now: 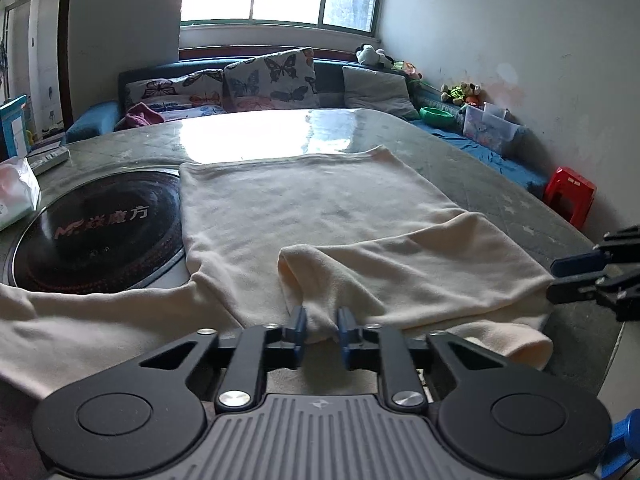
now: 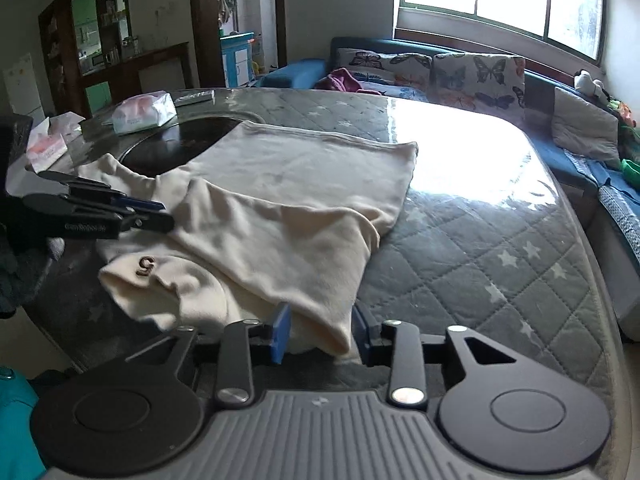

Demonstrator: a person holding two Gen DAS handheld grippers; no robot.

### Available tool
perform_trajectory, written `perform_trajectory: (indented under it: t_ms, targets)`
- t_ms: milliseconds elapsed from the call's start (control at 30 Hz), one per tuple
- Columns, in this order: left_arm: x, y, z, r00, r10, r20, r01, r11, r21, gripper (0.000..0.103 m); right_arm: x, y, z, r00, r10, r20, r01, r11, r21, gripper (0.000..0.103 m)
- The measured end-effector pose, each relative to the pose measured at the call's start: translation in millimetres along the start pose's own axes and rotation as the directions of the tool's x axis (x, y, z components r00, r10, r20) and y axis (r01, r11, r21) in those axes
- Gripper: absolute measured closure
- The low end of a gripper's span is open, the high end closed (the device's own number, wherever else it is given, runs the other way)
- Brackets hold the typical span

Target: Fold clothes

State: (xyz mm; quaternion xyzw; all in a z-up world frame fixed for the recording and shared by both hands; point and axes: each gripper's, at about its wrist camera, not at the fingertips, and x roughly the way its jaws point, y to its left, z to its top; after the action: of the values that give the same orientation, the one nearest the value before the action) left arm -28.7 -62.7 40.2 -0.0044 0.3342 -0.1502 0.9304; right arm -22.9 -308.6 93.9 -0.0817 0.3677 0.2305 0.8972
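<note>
Nearest the lens, the left gripper has its jaws pinched on a ridge of the cream sweater, which lies spread on the tabletop, its left sleeve draped past the black induction hob. Further right, the right gripper has its jaws apart around the folded sleeve's edge, not closed on it. Lifting now would likely leave that side loose, so the fold could sag or slide off the glossy cover.

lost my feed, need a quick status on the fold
Left gripper pinching cream garment near edge. Right gripper open around folded sleeve end. Garment's far corner overlaps black round cooktop; tissue pack clear.
</note>
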Motion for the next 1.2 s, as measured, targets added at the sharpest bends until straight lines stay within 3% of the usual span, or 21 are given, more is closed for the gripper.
perform_trajectory:
  t_ms: [233, 500, 733, 833, 1033, 1200]
  targets:
    - [-25, -16, 36, 0.994, -0.024, 0.111, 0.018, 0.998, 0.058, 0.094, 7, -4, -6, 1.000, -0.013, 0.015, 0.012, 0.999, 0.043, 0.066]
    - [-53, -52, 92, 0.961, -0.127, 0.246, 0.080, 0.978, 0.191, 0.094, 9, -2, -10, 0.999, -0.030, 0.034, 0.028, 0.998, 0.059, 0.065]
    - [-71, -62, 100, 0.939, -0.159, 0.304, 0.088, 0.968, 0.235, 0.094, 12, 0, -16, 0.993, -0.118, 0.022, 0.118, 0.993, 0.029, 0.064]
    - [-71, -48, 87, 0.950, -0.134, 0.282, 0.079, 0.977, 0.199, 0.094, 10, -1, -18, 0.990, -0.136, 0.021, 0.135, 0.990, 0.028, 0.062]
    - [-47, -14, 40, 0.990, -0.050, 0.129, 0.034, 0.992, 0.121, 0.093, 8, -2, -17, 0.990, -0.142, 0.005, 0.142, 0.990, 0.011, 0.062]
    - [-37, 6, 11, 1.000, -0.006, 0.021, 0.004, 0.997, 0.074, 0.087, 2, -4, -12, 0.992, -0.119, -0.044, 0.118, 0.993, -0.028, 0.062]
